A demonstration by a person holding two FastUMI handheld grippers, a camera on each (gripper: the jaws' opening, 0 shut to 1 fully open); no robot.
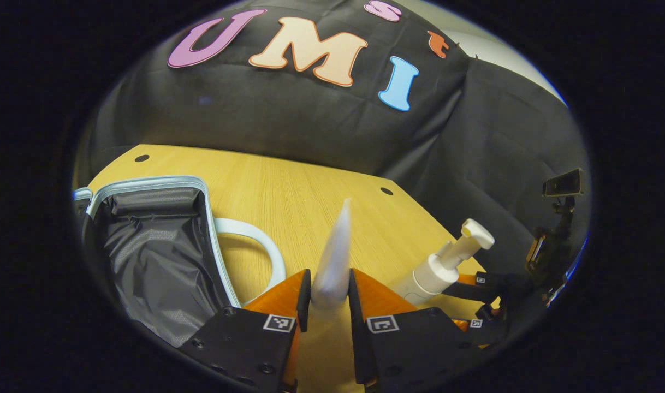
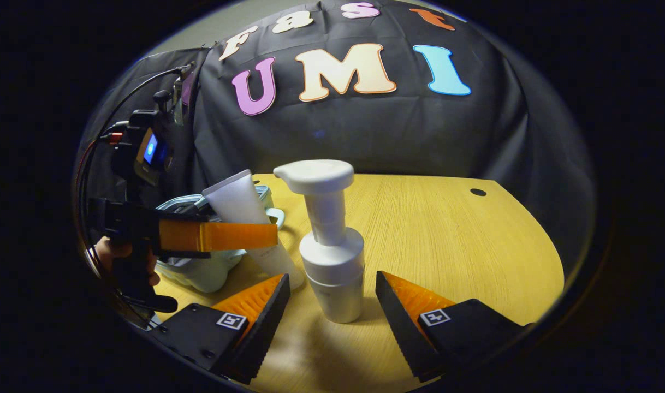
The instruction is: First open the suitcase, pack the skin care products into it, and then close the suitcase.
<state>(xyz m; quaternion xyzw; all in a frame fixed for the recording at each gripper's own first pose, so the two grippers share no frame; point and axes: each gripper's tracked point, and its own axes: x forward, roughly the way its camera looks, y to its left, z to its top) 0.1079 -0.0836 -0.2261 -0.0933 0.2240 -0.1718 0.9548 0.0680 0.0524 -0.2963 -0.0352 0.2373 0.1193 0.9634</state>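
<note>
A: What did you hold?
B: My left gripper [image 1: 328,297] was clamped on one white tube [image 1: 334,256], its long axis pointing away, beside the open suitcase [image 1: 158,256].
A: And the right?
B: My right gripper [image 2: 332,305] stood wide apart around one upright pump bottle [image 2: 330,245] on the table [image 2: 447,234], not touching.
</note>
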